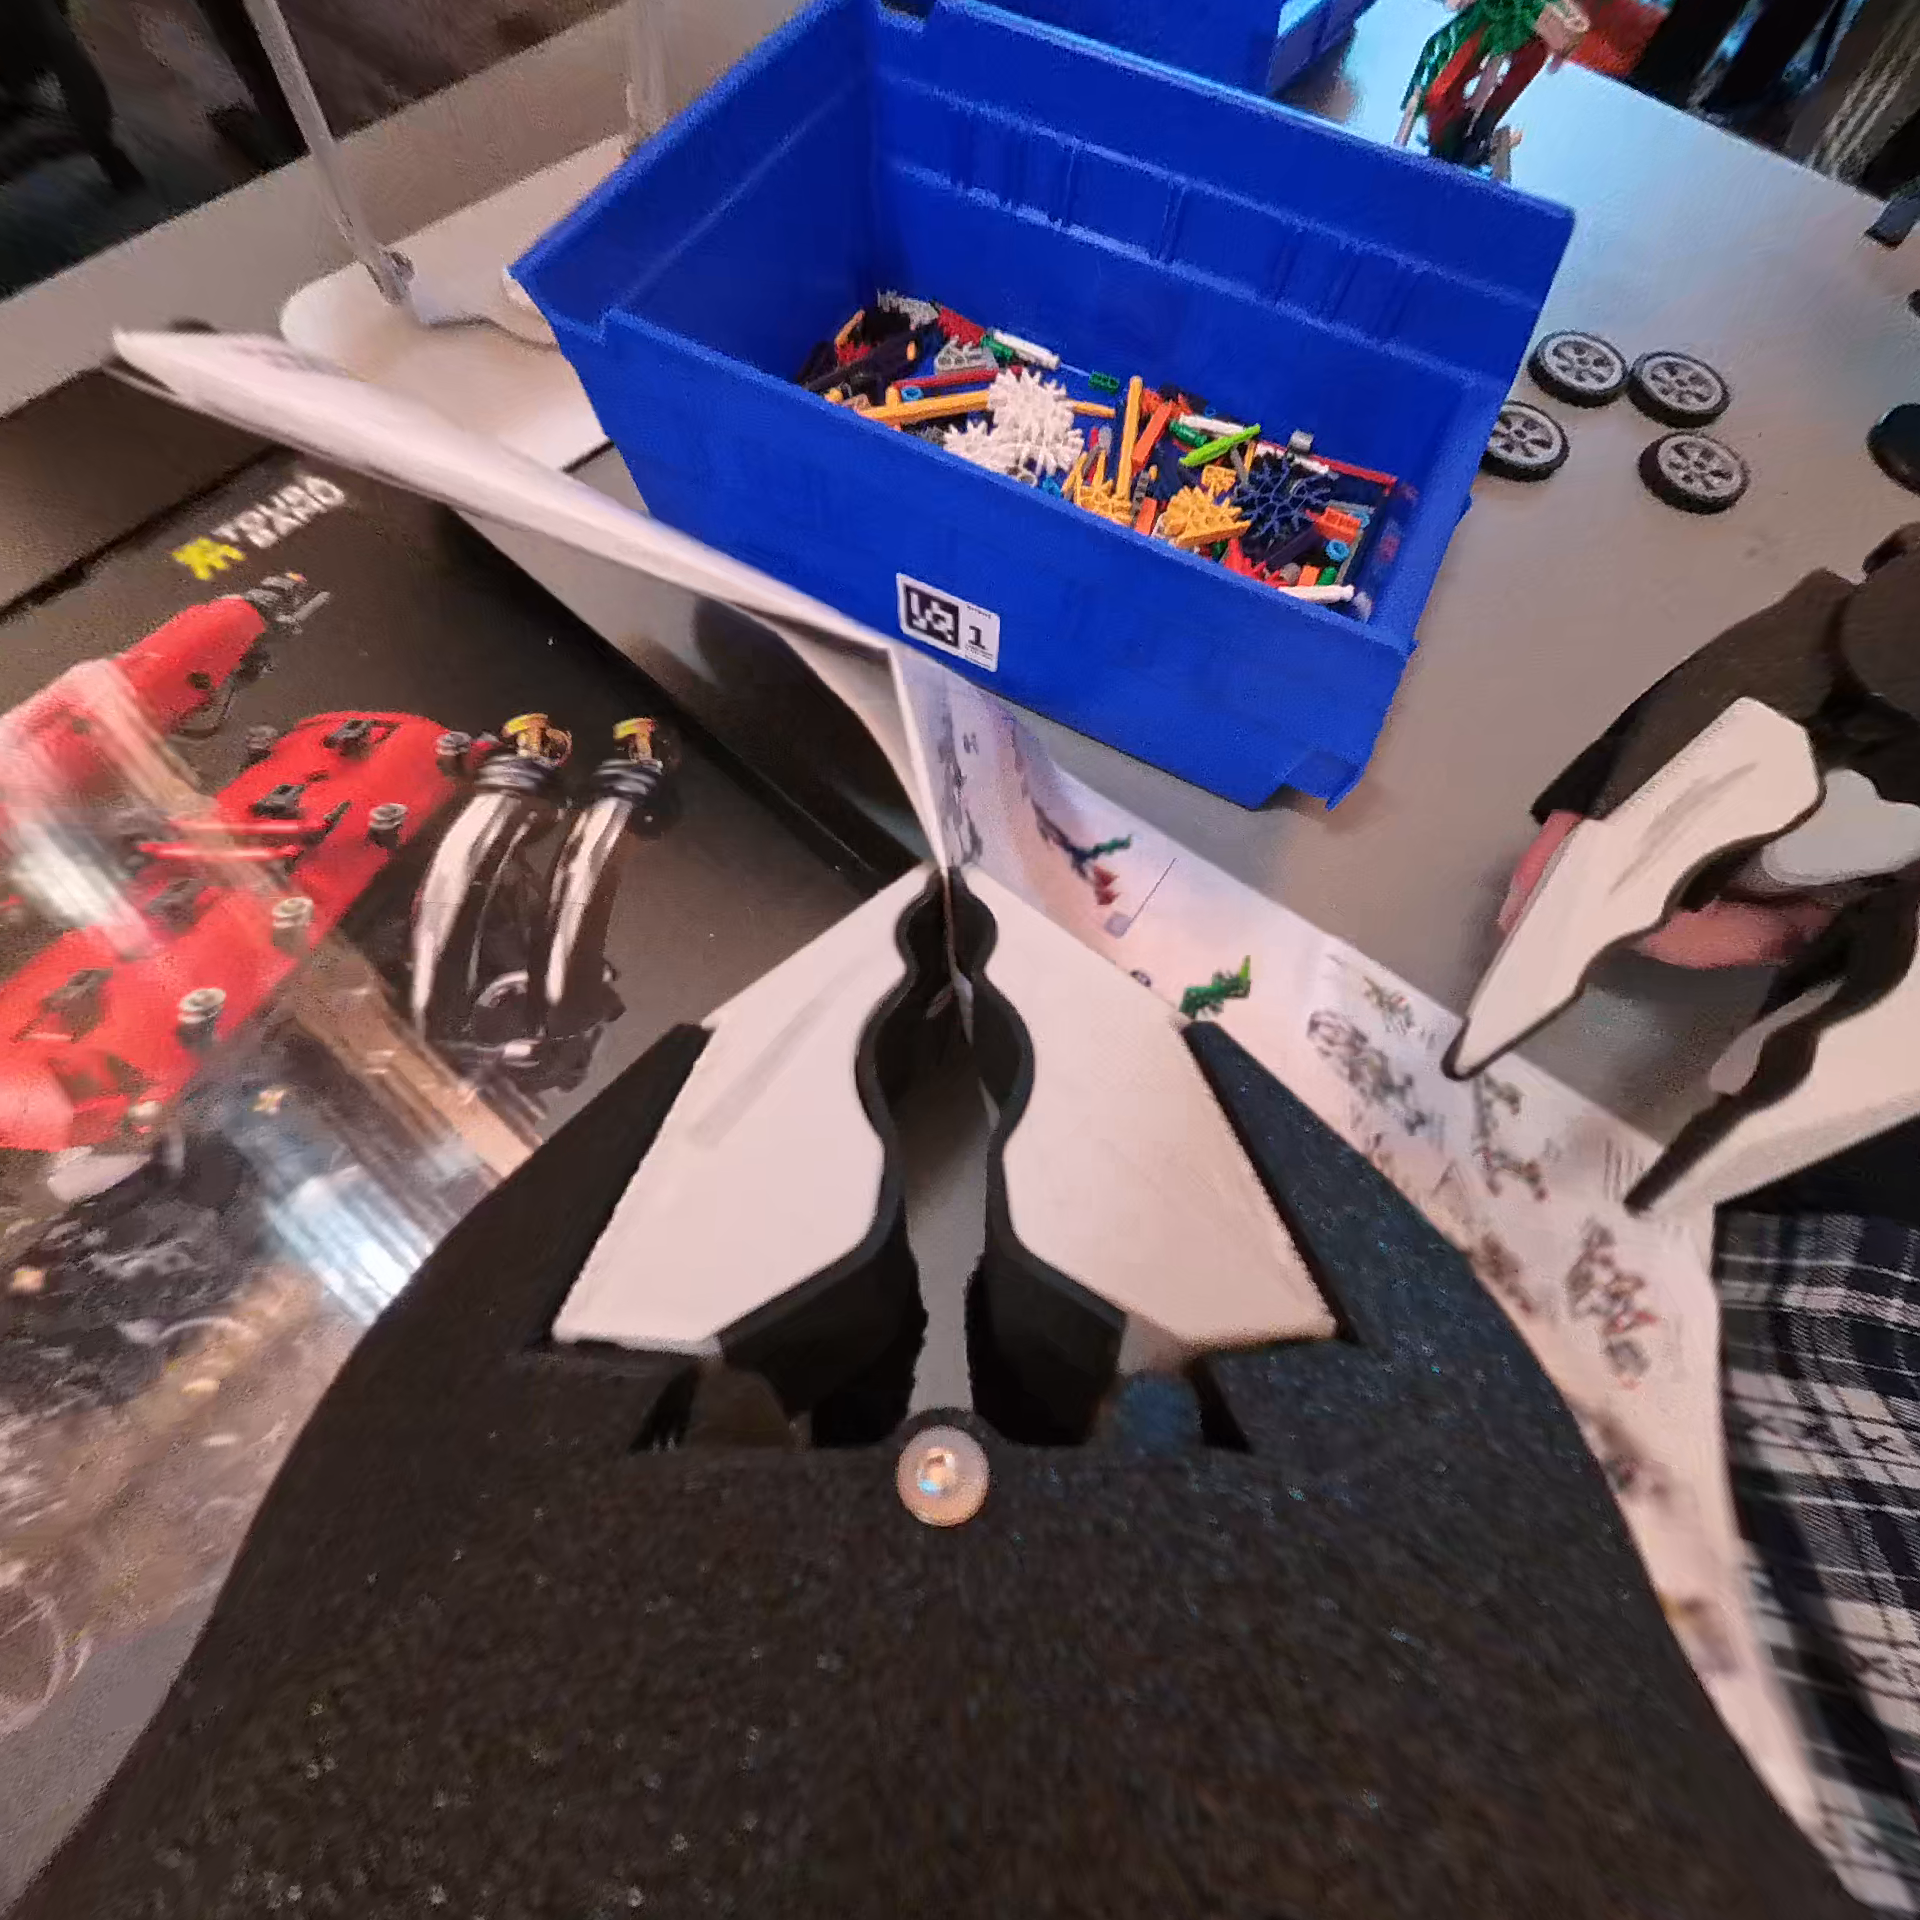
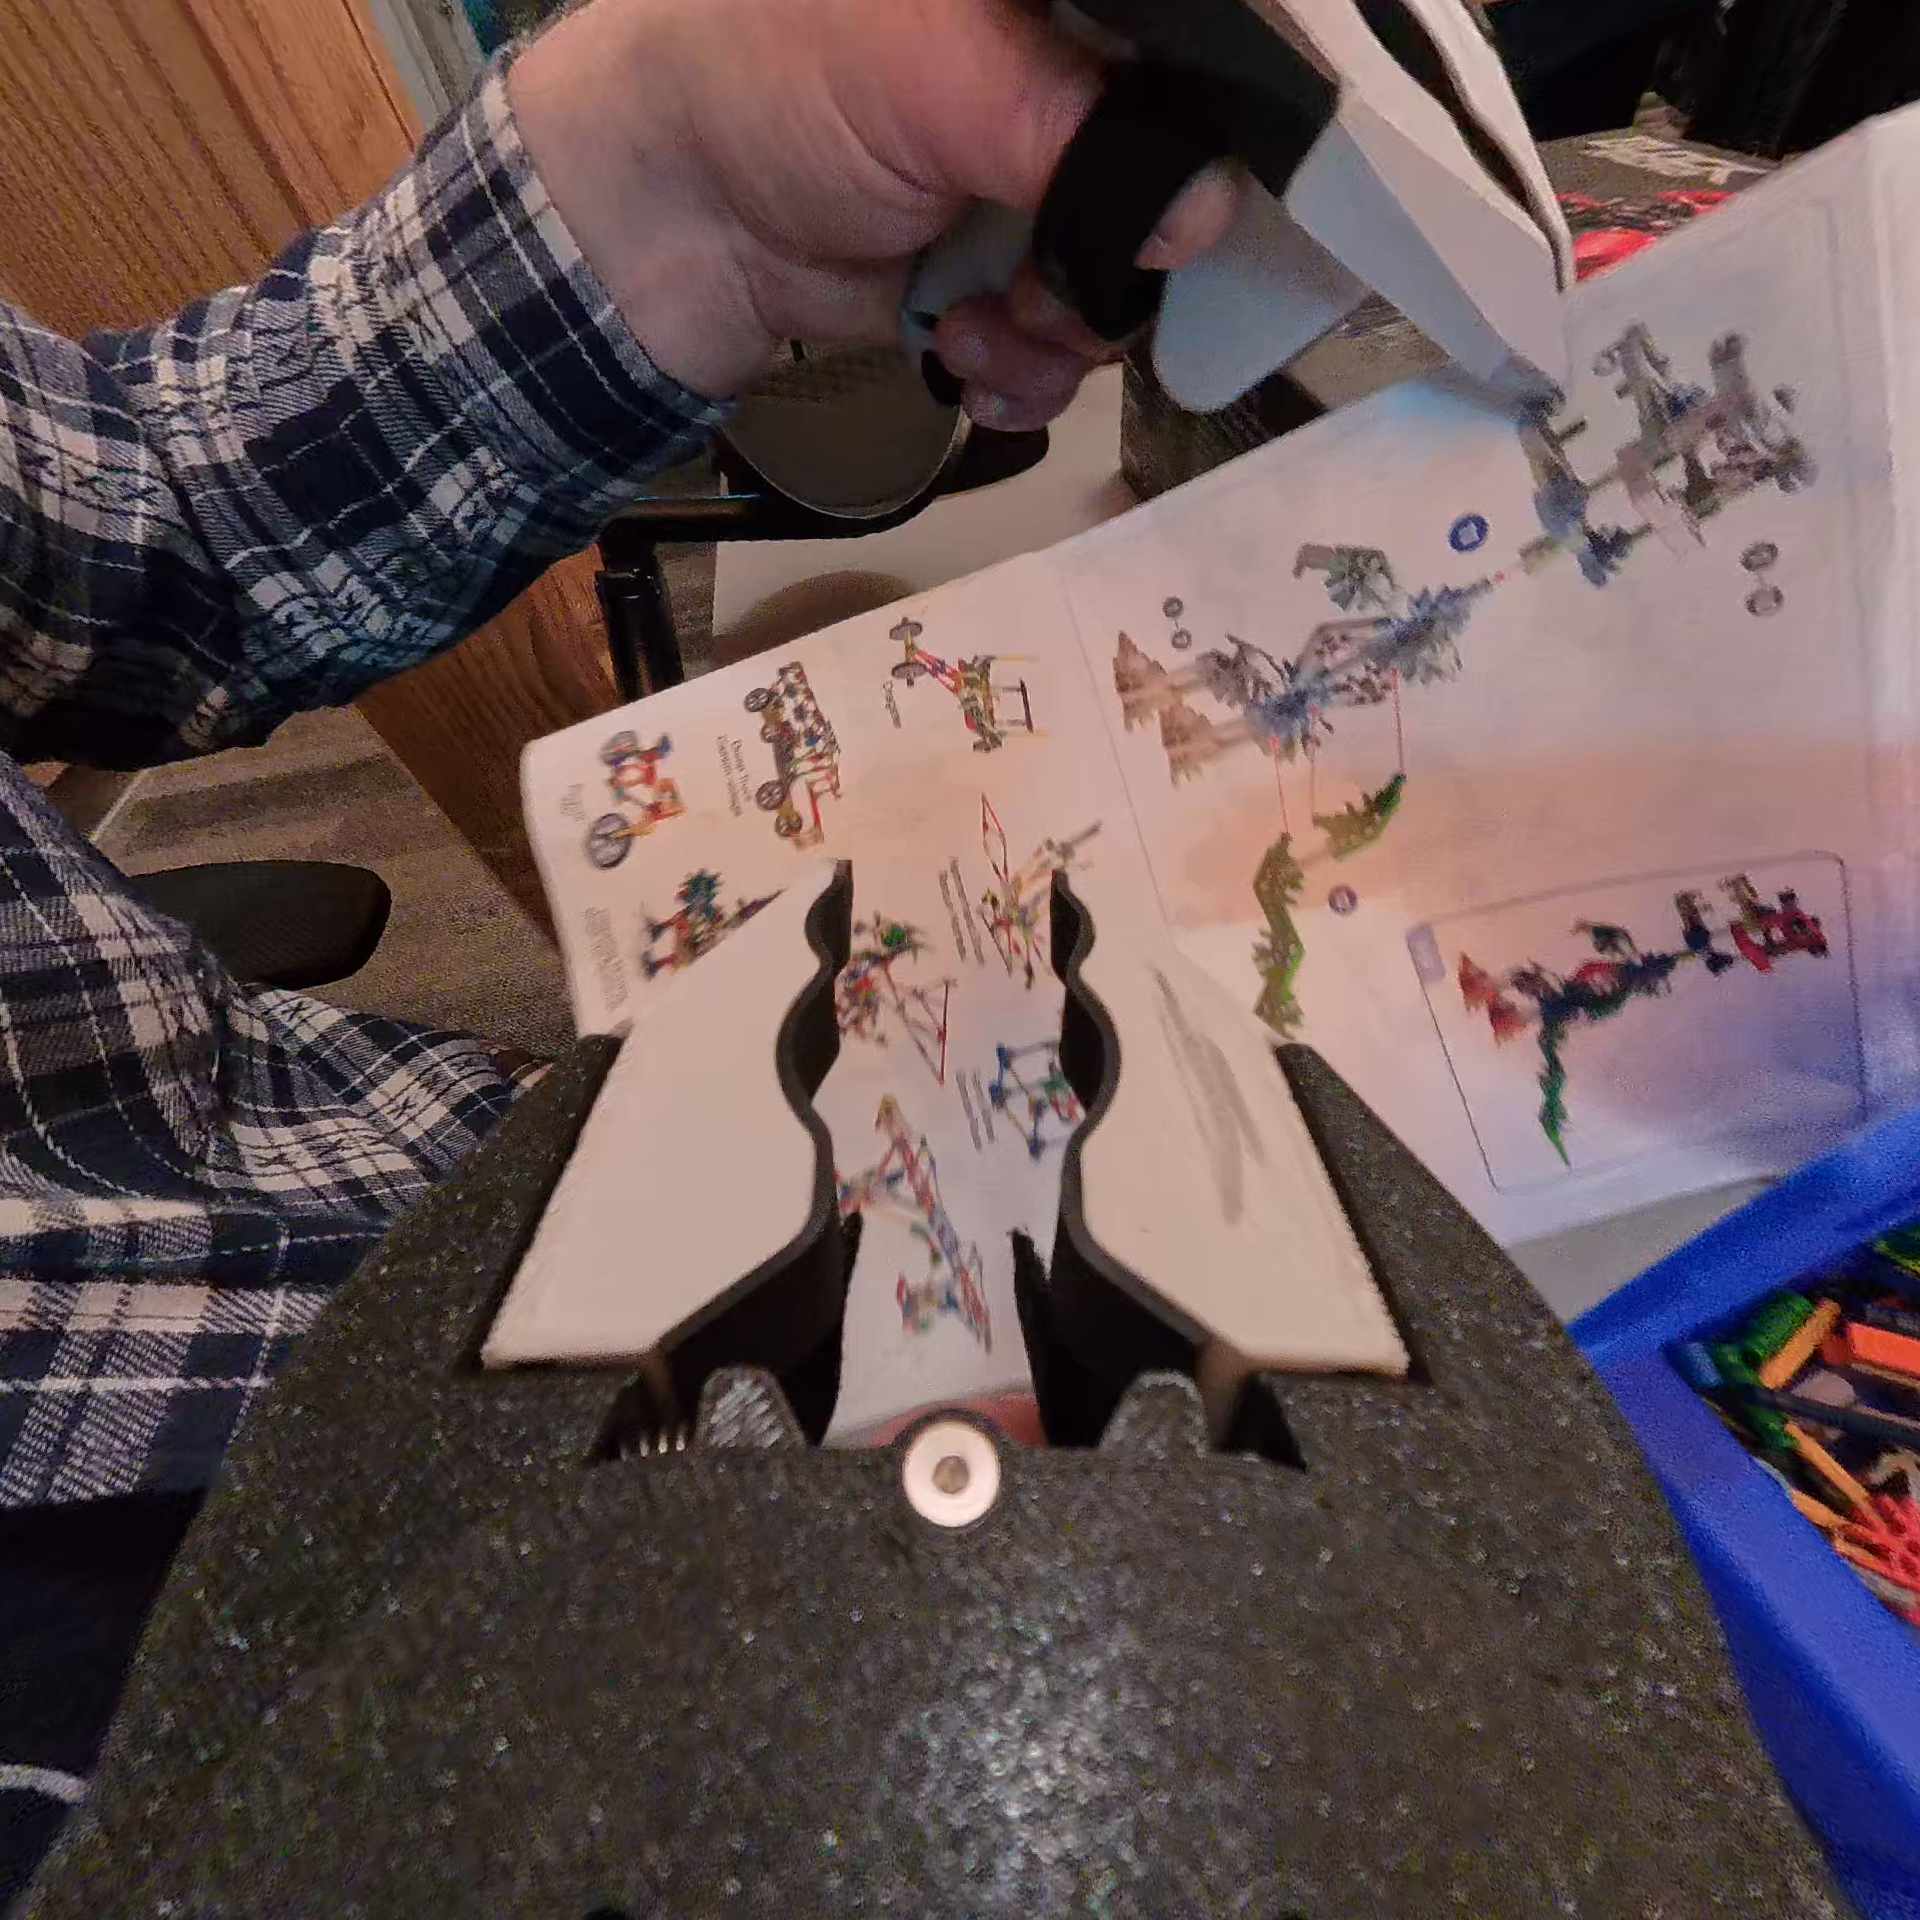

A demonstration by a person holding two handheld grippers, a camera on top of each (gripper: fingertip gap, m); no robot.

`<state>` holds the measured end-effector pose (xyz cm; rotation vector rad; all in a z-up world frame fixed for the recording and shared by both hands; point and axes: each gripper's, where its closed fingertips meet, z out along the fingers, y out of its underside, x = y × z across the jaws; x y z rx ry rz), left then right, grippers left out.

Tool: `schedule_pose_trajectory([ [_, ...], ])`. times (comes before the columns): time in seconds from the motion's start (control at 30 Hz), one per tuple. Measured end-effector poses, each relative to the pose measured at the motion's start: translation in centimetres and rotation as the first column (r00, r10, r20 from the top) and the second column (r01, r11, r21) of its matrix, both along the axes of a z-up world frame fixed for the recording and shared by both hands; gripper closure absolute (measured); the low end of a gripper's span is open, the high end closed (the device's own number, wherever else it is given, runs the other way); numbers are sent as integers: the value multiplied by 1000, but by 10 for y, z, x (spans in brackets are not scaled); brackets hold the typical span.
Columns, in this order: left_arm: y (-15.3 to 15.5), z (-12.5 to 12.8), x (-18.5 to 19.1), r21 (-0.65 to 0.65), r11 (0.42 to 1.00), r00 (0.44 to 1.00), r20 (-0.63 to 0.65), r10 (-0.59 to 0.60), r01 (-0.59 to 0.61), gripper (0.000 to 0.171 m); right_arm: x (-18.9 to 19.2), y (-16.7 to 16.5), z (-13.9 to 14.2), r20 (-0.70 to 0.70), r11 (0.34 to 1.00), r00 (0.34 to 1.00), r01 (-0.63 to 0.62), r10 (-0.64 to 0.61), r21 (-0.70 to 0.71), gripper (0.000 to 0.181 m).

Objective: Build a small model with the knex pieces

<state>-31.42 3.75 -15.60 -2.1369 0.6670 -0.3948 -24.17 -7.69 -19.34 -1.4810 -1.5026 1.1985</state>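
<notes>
My left gripper (image 1: 948,883) is shut on a page of a white instruction booklet (image 1: 1049,821) and holds that page lifted and curled over to the left. In the right wrist view the booklet (image 2: 1507,831) lies open with coloured model pictures. There the left gripper (image 2: 1527,379), held by a hand (image 2: 790,177), pinches the page at the upper right. My right gripper (image 2: 951,883) is open and empty, just above the near page. In the left wrist view the right gripper (image 1: 1548,1132) shows with its tips over the booklet's right side.
A blue bin (image 1: 1143,675) with several coloured building pieces (image 1: 1122,447) stands behind the booklet; its corner (image 2: 1714,1507) shows in the right wrist view. A dark box with a red car picture (image 1: 312,831) lies left. Several grey wheels (image 1: 1621,416) lie right. A plaid sleeve (image 2: 312,416) crosses left. The gap from one gripper's tips to the other's is roughly 15 cm.
</notes>
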Motion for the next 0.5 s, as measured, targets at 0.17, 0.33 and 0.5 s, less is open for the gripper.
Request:
schedule_pose_trajectory([
  [0.17, -6, 20, -6, 79, 997, 1000, 17, -11, 10, 171, 7, 9, 3, -19, 999, 999, 27, -27, -23, 143],
  [0.33, -13, 48, -18, 155, 988, 995, 98, -8, -7, 171, 10, 19, 10, -43, 997, 996, 73, -74, -19, 143],
  [0.5, -20, 72, -24, 223, 975, 990, 141, -27, -6, 171, 13, 32, 14, -47, 991, 991, 130, -128, 21, 138],
])
